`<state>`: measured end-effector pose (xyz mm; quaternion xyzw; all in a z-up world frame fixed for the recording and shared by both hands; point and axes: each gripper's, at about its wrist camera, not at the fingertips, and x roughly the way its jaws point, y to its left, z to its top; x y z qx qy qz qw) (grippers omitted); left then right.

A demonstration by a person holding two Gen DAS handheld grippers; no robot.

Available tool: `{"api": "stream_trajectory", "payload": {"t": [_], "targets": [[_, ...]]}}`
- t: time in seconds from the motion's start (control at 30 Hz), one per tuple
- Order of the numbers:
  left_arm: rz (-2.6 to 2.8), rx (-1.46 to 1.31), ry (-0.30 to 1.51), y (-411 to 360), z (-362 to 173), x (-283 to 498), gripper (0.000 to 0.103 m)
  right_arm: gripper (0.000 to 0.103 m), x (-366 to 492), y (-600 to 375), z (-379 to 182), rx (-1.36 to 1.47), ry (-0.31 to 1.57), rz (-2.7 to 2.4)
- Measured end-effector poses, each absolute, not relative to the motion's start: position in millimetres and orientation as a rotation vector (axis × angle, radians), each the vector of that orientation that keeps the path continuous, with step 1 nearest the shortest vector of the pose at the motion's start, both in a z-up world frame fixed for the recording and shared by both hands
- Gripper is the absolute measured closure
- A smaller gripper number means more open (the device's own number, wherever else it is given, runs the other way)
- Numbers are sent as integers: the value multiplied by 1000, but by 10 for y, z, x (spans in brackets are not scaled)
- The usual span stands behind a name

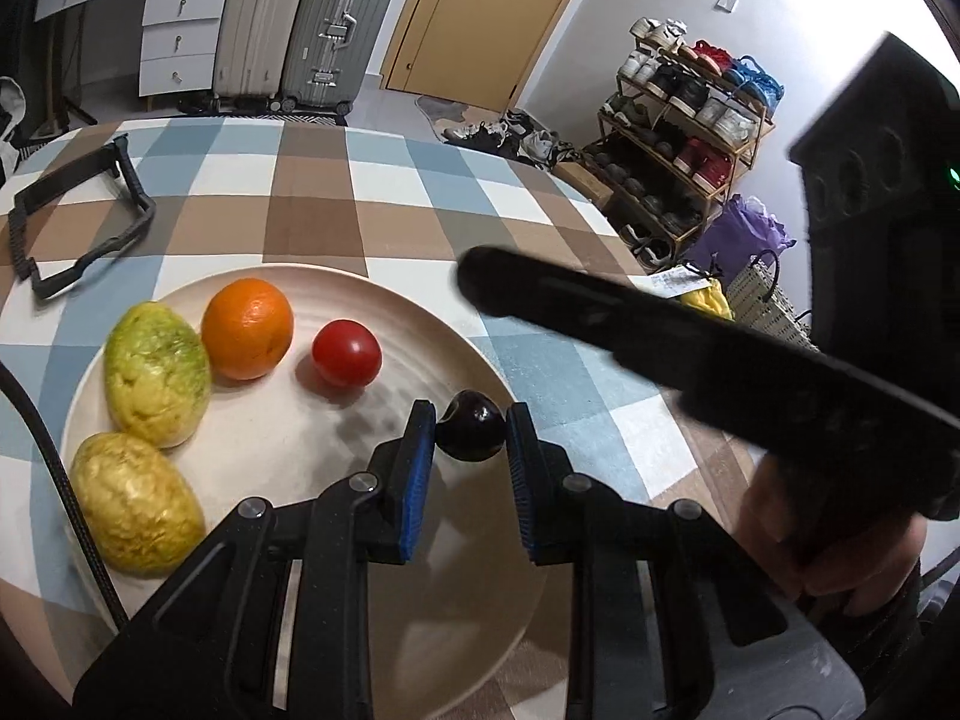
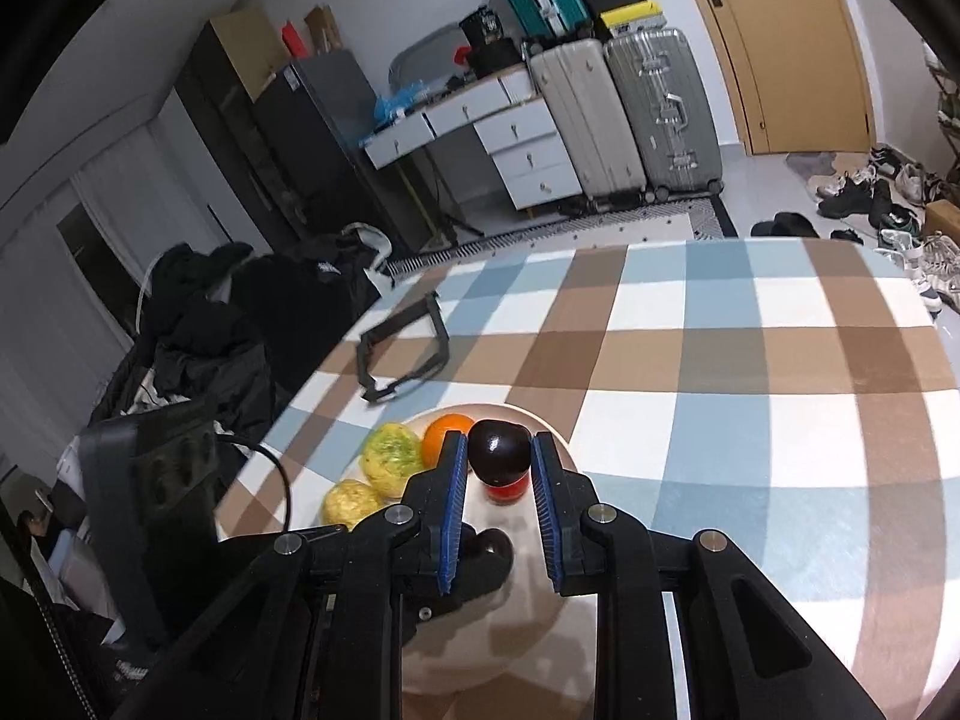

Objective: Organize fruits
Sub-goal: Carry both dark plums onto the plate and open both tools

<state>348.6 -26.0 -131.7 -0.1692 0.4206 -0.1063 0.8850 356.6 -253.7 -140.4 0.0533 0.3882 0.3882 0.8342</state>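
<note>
A beige plate (image 1: 300,450) on the checked tablecloth holds two yellow-green fruits (image 1: 157,373), an orange (image 1: 247,328) and a red tomato (image 1: 346,353). My left gripper (image 1: 471,420) hangs over the plate's right part, shut on a dark plum (image 1: 474,441). One of the right gripper's fingers (image 1: 630,336) crosses above as a blurred black bar. In the right wrist view my right gripper (image 2: 499,459) is shut on a second dark plum (image 2: 498,447) above the tomato (image 2: 507,491) and the plate (image 2: 534,546).
A black angular frame (image 1: 78,216) lies on the cloth at the far left of the table (image 2: 720,360). A hand (image 1: 840,546) grips the right tool. Suitcases, drawers and a shoe rack stand beyond the table's edge.
</note>
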Motion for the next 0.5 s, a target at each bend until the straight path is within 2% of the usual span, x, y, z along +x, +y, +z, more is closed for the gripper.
{"api": "stream_trajectory", "payload": {"t": [0.5], "targets": [[-212, -355, 917, -233, -1414, 3687, 81, 80, 3790, -2285, -1788, 42, 917, 836]]}}
